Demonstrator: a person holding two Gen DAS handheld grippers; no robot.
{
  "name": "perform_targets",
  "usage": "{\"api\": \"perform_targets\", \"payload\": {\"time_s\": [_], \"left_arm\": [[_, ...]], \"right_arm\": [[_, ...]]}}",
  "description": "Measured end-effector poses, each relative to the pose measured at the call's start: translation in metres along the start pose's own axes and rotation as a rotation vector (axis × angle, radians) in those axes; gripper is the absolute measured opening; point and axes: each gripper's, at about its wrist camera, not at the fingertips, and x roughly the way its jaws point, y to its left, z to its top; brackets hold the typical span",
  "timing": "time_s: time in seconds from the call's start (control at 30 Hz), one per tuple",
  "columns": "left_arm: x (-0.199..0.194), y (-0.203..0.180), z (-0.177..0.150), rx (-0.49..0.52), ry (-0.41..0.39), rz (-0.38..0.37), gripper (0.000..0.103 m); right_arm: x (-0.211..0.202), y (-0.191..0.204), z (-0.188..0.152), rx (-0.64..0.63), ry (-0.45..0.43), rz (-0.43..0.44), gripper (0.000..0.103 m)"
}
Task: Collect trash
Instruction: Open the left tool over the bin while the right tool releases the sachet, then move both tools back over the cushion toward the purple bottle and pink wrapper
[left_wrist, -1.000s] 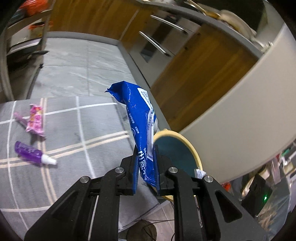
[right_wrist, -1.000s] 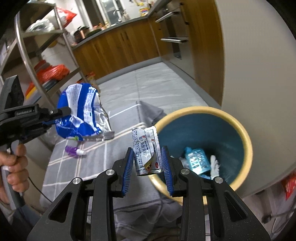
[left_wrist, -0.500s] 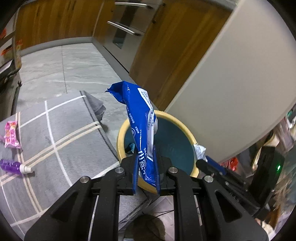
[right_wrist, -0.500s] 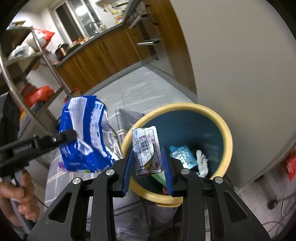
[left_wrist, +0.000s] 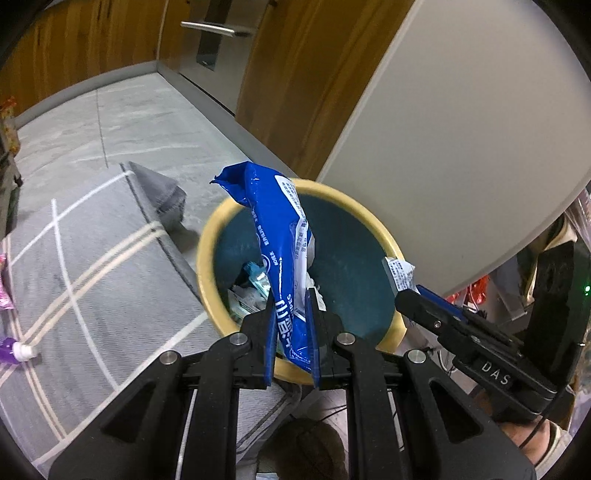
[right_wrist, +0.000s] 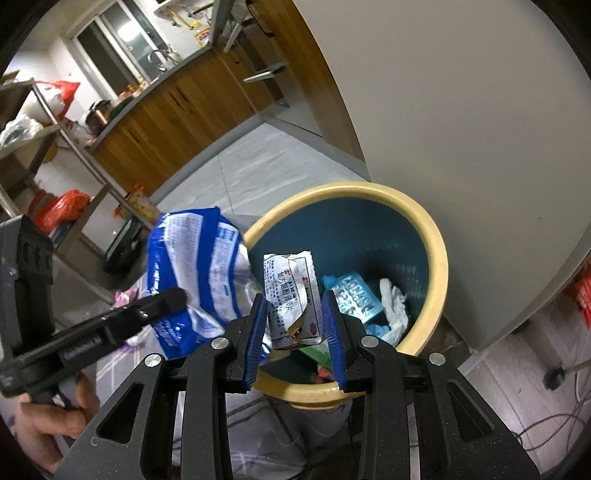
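Looking down, I am seeing the smooth pale panel (left_wrist: 461, 129) curving beside warm, grained wooden cabinets (left_wrist: 295, 74), and below them the soft grey woven rug (left_wrist: 92, 266) with its cream grid lines lying over the stone-look floor tiles (left_wrist: 147, 122). Standing against the panel and at the rug's edge is the round bin (right_wrist: 437, 258), its thick matte yellow rim circling a deep teal inside where a ribbed light-blue packet (right_wrist: 354, 299) and a crumpled white tissue (right_wrist: 393, 299) are lying.

I am holding the left gripper (left_wrist: 291, 325) clenched on the lower end of a long, glossy blue bag (left_wrist: 284, 254), crinkled and printed with white text, which is rising over the bin's mouth. In the right wrist view the same bag is hanging just left of the rim.

I am keeping the right gripper (right_wrist: 295, 317) grasping a small flat foil sachet (right_wrist: 291, 295), silvery and creased, between its ridged blue pads (right_wrist: 256, 332), above the near part of the bin's opening.

Lying far left on the rug is a small purple bottle (left_wrist: 13, 350) with a white cap
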Motion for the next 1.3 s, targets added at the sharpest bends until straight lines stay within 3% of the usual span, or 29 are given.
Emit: {"api": "perform_targets", "payload": {"time_s": [0.3, 0.4, 0.47, 0.63, 1.07, 1.3], "left_arm": [[0.027, 0.019, -0.003, -0.082, 0.064, -0.022, 0.019], [0.025, 0.022, -0.003, -0.085, 0.065, -0.018, 0.024], [0.021, 0.026, -0.004, -0.087, 0.061, -0.016, 0.034], [0.008, 0.037, -0.008, -0.099, 0.039, -0.003, 0.053], [-0.033, 0.074, -0.017, -0.144, -0.018, 0.061, 0.069], [-0.055, 0.121, -0.027, -0.234, -0.034, 0.128, 0.075]], "right_arm": [[0.016, -0.006, -0.003, 0.028, 0.062, -0.019, 0.033], [0.024, -0.007, -0.004, 0.035, 0.091, -0.031, 0.034], [0.028, -0.007, -0.006, 0.036, 0.103, -0.04, 0.035], [0.032, -0.004, -0.006, 0.04, 0.111, -0.048, 0.047], [0.033, 0.025, -0.004, -0.034, 0.086, -0.027, 0.064], [0.034, 0.053, -0.006, -0.096, 0.085, 0.002, 0.07]]}}
